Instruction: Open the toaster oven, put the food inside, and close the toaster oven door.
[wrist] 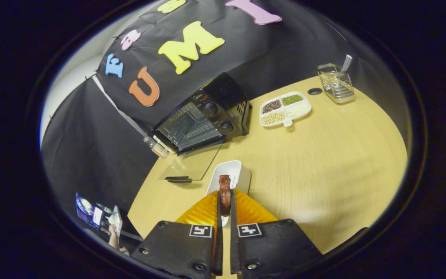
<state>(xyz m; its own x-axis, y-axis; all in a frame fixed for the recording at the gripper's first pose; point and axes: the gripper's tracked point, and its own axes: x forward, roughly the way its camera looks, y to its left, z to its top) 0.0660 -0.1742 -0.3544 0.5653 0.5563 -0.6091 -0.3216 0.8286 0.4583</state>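
So the gripper (pixel 225 201) is clamped on a dark reddish-brown piece of food (pixel 225 193), looks like a chunk of sausage or grilled meat, with both fingers pressing its sides and the top end poking up just past the tips. It's hanging right above the small white rectangular dish (pixel 234 172), which sits on the light wooden desk (pixel 323 166) just in front of the black toaster oven (pixel 203 120). The oven's glass door (pixel 192 164) is already dropped open, lying flat out toward the dish, with its dark handle (pixel 178 179) at the near edge, so I'd say the opening part is done and the step in hand is carrying the food in. My take on doing it well: lift high enough to clear the dish rim and that door handle, then travel over the glass door rather than around it, keeping the food roughly level so it doesn't slip out of the pinch. Aim for the middle of the oven's rack, well clear of the two round knobs (pixel 218 116) on the oven's right side. Don't let go until the food is properly past the door hinge, otherwise it'll land on the glass. The white divided tray of beans and grains (pixel 285 109) and the wire utensil basket (pixel 336 86) sit off to the oven's right, well apart from the route, so no worries there.
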